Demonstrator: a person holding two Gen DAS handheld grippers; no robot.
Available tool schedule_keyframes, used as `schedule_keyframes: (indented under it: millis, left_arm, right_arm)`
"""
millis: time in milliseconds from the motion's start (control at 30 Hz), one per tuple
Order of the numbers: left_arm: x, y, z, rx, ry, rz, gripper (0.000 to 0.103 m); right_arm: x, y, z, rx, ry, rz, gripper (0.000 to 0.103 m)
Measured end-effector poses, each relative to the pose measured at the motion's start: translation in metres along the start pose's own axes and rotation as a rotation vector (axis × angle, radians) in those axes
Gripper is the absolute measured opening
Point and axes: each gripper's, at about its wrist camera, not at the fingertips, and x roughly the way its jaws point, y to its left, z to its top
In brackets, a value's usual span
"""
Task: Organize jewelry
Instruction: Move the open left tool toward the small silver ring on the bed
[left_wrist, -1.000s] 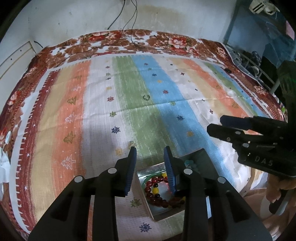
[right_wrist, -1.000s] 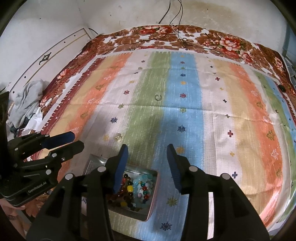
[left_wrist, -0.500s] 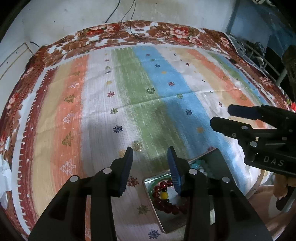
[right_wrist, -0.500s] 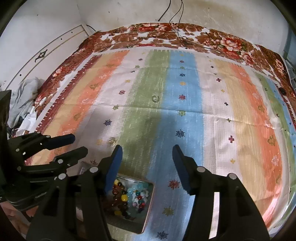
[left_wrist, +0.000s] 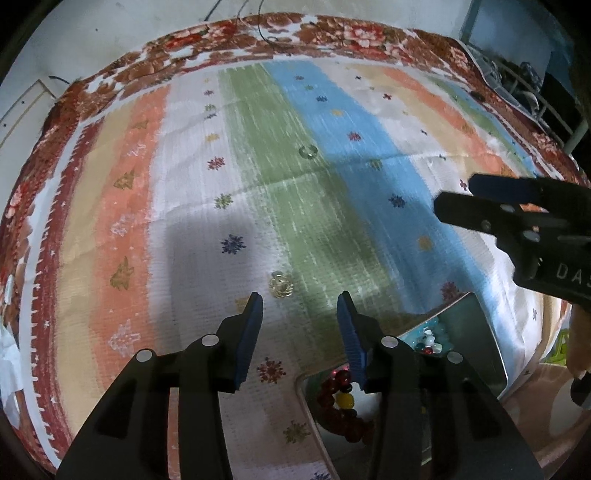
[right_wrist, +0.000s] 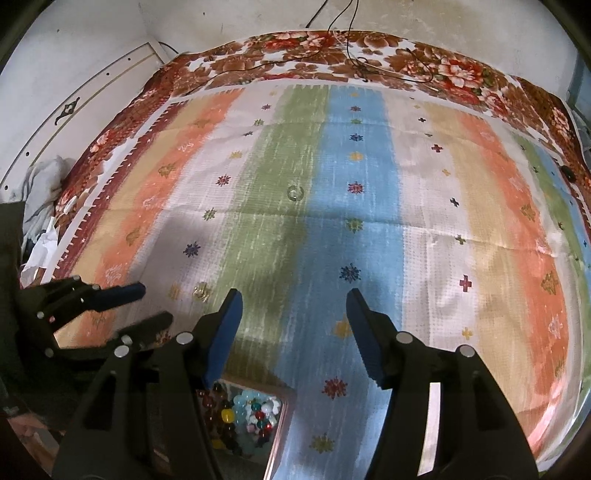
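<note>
A small gold ornament (left_wrist: 281, 284) lies on the striped cloth just ahead of my open, empty left gripper (left_wrist: 300, 306); it also shows in the right wrist view (right_wrist: 202, 290). A green ring (left_wrist: 308, 151) lies farther off on the green stripe, seen too in the right wrist view (right_wrist: 295, 192). A metal tin (left_wrist: 476, 354) holding bead bracelets (left_wrist: 341, 398) sits near me, under both grippers; its beads show in the right wrist view (right_wrist: 243, 413). My right gripper (right_wrist: 293, 306) is open wide and empty above the blue stripe.
The striped cloth (right_wrist: 480, 206) covers a bed with a floral border (right_wrist: 369, 48). Black cables (right_wrist: 351, 44) lie at the far edge. A white wall panel and crumpled cloth (right_wrist: 40, 184) are at the left. Blue furniture (left_wrist: 517, 48) stands at the right.
Both grippers have moved forward over the cloth, away from the tin. The gold ornament now lies close in front of the left fingers. The right jaws have opened wider.
</note>
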Motion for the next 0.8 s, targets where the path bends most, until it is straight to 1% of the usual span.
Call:
schedule_keyframes:
  millis: [333, 533, 667, 800]
  left_arm:
    - [0.029, 0.0, 0.008, 0.003, 0.058, 0.011, 0.045]
    - [0.04, 0.008, 0.012, -0.019, 0.083, -0.005, 0.046]
    - [0.045, 0.011, 0.012, -0.021, 0.111, -0.017, 0.046]
    - [0.051, 0.014, 0.013, -0.019, 0.128, -0.022, 0.046]
  right_arm:
    - [0.026, -0.006, 0.019, -0.001, 0.029, -0.011, 0.059]
    - [0.043, -0.015, 0.033, -0.004, 0.044, -0.022, 0.059]
    - [0.057, -0.023, 0.042, 0.009, 0.066, -0.009, 0.06]
    - [0.07, -0.025, 0.05, 0.004, 0.079, -0.018, 0.06]
